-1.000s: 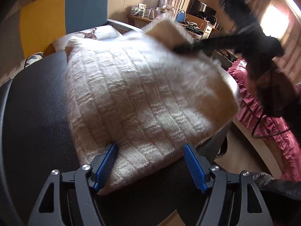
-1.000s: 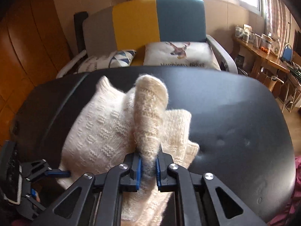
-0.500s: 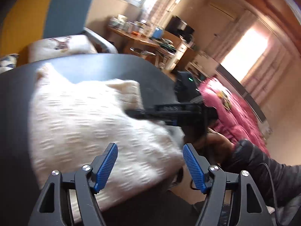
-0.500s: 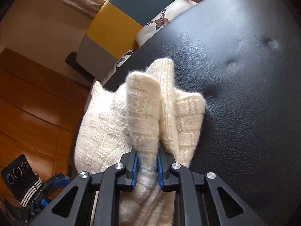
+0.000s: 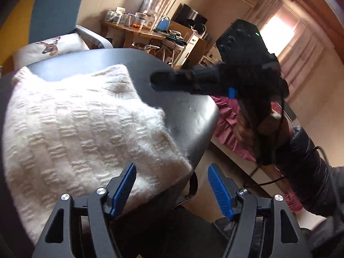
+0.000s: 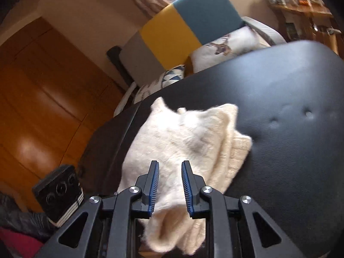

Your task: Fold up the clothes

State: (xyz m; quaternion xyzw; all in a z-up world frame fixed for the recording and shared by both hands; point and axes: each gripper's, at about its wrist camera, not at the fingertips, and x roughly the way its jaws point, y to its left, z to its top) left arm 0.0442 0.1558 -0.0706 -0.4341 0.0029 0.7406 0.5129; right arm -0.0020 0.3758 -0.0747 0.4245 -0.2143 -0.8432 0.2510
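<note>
We see the cream knitted sweater [image 5: 81,129] lying folded in a thick bundle on the black padded worktop [image 5: 189,116], and we place everything from the two tools. The left hand-held gripper [image 5: 172,185] hangs above the near edge of the worktop with its blue pads spread wide and nothing between them; the sweater lies ahead of it and to its left, its nearest corner just in front of the left pad, not touching that we can tell. The right hand-held gripper [image 6: 170,185] hovers over the near end of the sweater [image 6: 185,148]; its jaws have just been opening, and they now stand parted with the knit showing below and between them, the pads not pressing on it, so the garment is released. From this right tool the bundle's long axis runs away from the fingertips and slightly to their right, with a pointed corner at the far left end and the stacked folded edges facing right toward the bare worktop [image 6: 290,150]. In the left wrist view the right hand-held gripper [image 5: 154,81] reaches in from the right, over the worktop beyond the sweater's far right corner, clear of the cloth.
</note>
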